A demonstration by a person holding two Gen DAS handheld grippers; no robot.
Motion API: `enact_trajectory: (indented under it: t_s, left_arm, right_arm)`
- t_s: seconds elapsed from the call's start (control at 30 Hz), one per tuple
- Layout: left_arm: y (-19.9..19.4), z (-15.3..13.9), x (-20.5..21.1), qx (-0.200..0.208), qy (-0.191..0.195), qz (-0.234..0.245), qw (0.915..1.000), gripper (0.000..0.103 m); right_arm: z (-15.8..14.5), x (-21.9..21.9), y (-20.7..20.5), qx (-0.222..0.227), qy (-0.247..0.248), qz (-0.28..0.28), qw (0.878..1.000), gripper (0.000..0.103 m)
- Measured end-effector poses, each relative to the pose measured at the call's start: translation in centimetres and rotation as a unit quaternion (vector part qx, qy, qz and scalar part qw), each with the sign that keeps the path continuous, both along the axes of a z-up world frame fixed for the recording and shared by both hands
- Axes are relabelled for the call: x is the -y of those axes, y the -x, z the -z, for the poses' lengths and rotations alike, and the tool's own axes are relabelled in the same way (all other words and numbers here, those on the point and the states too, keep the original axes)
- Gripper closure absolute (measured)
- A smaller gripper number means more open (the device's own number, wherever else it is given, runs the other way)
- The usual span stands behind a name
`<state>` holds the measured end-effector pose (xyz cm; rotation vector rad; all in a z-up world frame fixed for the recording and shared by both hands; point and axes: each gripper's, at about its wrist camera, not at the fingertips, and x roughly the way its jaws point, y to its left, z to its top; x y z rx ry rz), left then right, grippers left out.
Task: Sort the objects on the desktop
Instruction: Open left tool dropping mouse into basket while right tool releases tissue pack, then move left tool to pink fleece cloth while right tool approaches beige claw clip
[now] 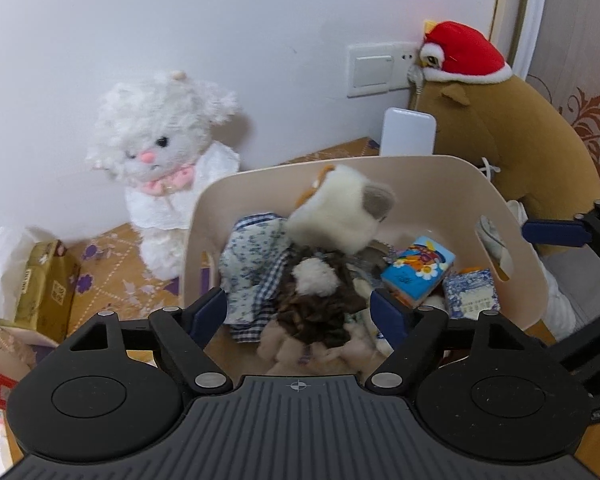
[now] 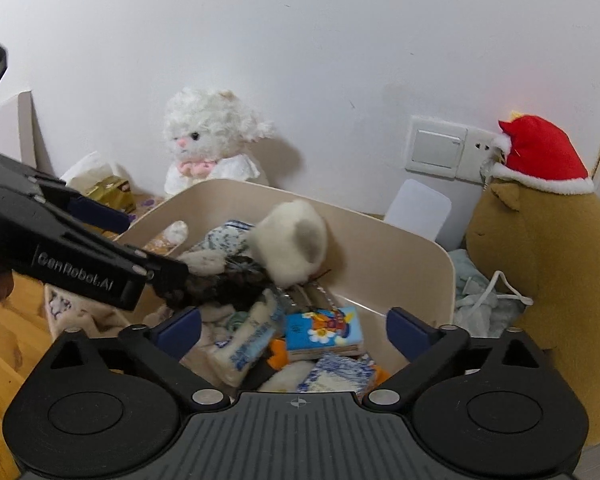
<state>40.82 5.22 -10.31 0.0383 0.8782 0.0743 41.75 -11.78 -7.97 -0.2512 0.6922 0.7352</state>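
Observation:
A beige plastic bin (image 1: 512,208) (image 2: 428,248) holds a cream plush doll in a dark brown dress (image 1: 328,272) (image 2: 288,240), a blue floral cloth (image 1: 252,264), a blue cartoon tissue pack (image 1: 418,270) (image 2: 324,332) and a blue-white patterned pack (image 1: 472,294) (image 2: 340,372). My left gripper (image 1: 304,316) is open, its fingers on either side of the doll's body over the bin's near edge; it also shows in the right wrist view (image 2: 156,248). My right gripper (image 2: 294,330) is open and empty above the bin's right part, over the packs.
A white fluffy plush cat (image 1: 164,160) (image 2: 212,140) sits against the wall behind the bin. A big brown plush with a red hat (image 1: 500,120) (image 2: 540,240) stands at the right by a wall switch (image 1: 370,68). A gold tissue box (image 1: 46,280) lies at the left.

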Motion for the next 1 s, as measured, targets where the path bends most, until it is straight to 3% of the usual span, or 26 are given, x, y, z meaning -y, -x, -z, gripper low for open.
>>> enact_trajectory:
  t_s: [0.33,0.73,1.0]
  left_arm:
    - [2.8,-1.0,-2.8,0.026,-0.013,-0.014,0.9995,0.023]
    - [5.6,0.6,-7.3,0.008,-0.007,-0.023,0.9997,0.023]
    - [6.8,2.9,-10.4,-0.017,-0.006,-0.026,0.9995,0.023]
  right_arm:
    - [-1.4,-1.8,3.1,0.009,-0.007,-0.003,1.000,0.000]
    - [-0.5,-3.9,6.5,0.002,0.002,0.007,1.000,0.000]
    - [1.8,-6.1,8.5,-0.017,0.028,-0.003,0.999,0.000]
